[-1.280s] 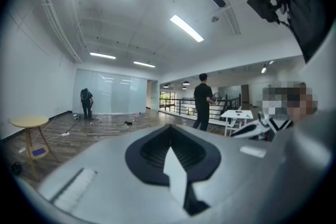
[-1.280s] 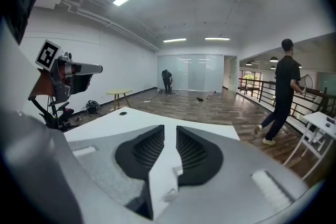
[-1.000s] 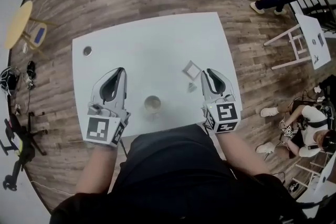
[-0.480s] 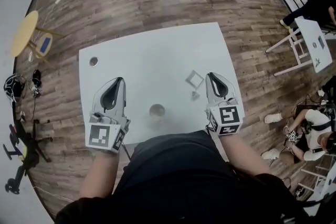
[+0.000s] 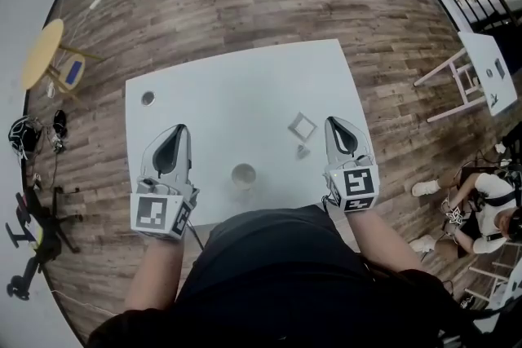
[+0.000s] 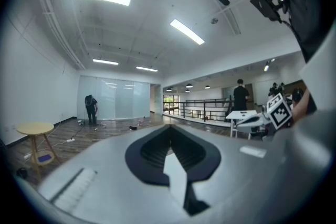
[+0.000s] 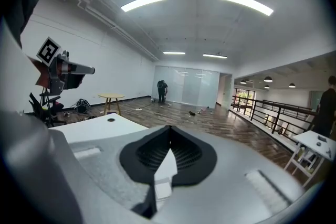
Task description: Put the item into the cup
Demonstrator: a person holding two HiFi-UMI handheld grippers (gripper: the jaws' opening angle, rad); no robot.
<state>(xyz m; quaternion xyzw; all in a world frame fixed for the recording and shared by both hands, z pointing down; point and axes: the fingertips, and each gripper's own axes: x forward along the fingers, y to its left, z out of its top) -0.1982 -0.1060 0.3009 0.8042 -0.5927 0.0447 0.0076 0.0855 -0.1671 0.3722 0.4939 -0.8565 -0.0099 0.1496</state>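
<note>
Item [image 5: 303,151] loose on the bench [image 5: 220,77], nothing gripped yet

Small grey piece, lying just below a square frame [image 5: 302,126], between the cup [image 5: 243,175] and the right tongs [image 5: 330,121], apart from all three. Right tongs have just been closing, and nothing sits between the jaws. Left tongs [image 5: 180,129] are pressed together on nothing too. Danger from here, I'd say: go in clenched and the tips shove that little piece away, maybe into the frame. Swing wide and the cup, upright near the front edge, could tip towards the person. Room? Plenty of bare surface beyond, while the right edge runs close beside the right tongs.
</note>
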